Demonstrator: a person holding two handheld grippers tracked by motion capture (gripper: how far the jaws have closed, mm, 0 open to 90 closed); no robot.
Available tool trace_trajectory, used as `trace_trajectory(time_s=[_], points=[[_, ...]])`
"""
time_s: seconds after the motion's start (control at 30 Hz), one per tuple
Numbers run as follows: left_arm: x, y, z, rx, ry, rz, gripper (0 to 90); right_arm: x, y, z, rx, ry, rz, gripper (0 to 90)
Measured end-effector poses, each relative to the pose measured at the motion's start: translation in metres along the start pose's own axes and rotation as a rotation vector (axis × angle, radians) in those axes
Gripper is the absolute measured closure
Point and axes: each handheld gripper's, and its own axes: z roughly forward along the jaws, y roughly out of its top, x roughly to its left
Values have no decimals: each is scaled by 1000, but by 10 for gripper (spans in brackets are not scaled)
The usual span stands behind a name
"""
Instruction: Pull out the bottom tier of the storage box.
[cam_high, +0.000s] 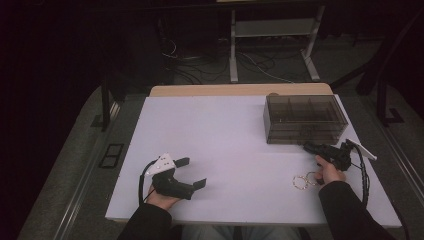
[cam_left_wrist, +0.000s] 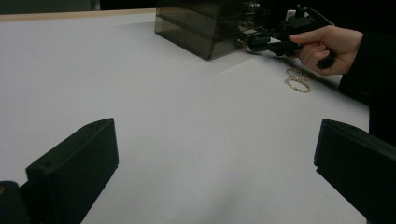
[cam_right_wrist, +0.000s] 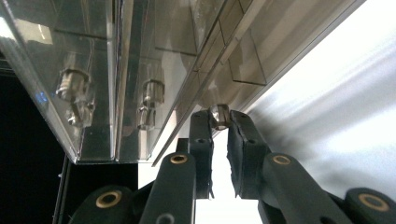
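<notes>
Over on the right side of the white table, the right gripper has its jaws closed on a small clear knob at the front of a smoky see-through drawer box. Seen along that gripper, the knob sits pinched between the two black fingertips, and two more knobs of the same kind show further along the box front. From above, the box stands near the far right corner of the table, with the gripper reaching its lower front edge from the near side and the person's right hand wrapped around the handle.

Two rings or bangles, gold-coloured and sparkly, lie flat on the table just beside that hand, touching or overlapping each other; which one I cannot tell. They also appear in the left gripper view, lying below the hand.

The left gripper rests near the front left of the table, held in the person's left hand. Its jaws stand wide apart with nothing but bare tabletop between them, well away from the box and the rings.
</notes>
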Motion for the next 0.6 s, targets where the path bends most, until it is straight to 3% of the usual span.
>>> trace_trajectory(time_s=[0.6], points=[[0, 0, -1, 0, 0, 4, 0, -3, -15, -15, -2, -18, 2, 786]])
